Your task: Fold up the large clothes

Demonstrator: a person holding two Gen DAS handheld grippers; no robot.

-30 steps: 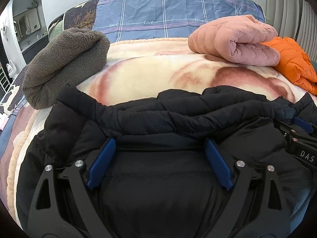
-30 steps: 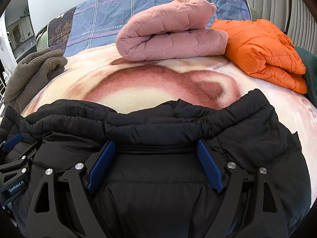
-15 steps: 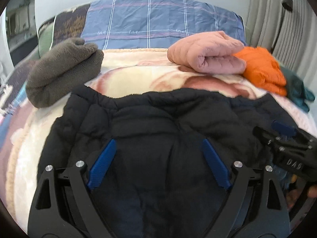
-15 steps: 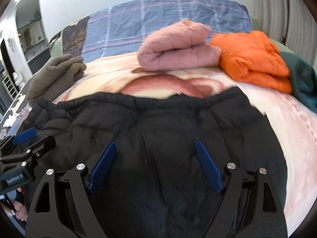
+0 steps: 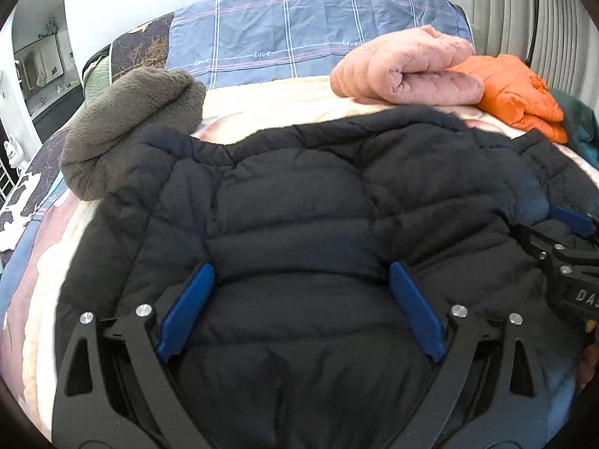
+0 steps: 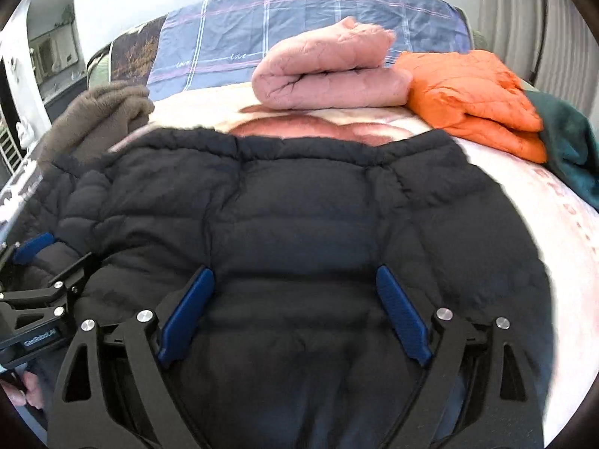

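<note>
Jacket: I see the black puffer jacket (image 5: 299, 202) spread flat on the cream blanket (image 5: 284, 101), filling the near bed.
Left gripper (image 5: 301, 305): jaws wide apart over the jacket, pinching nothing.
Right gripper (image 6: 295, 308): jaws spread, having just been opening, with only flat jacket below.
Beyond: folded pink jacket (image 6: 329, 71), orange jacket (image 6: 471, 93) beside it, grey fleece (image 5: 127, 127) at far left.

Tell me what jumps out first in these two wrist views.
A black puffer jacket spread across the bed fills the foreground, under both wide-open tools. Behind it, a folded pink jacket lies beside a bright orange one on the right. A grey fleece bundle sits at the left, touching the black jacket's edge.
</note>
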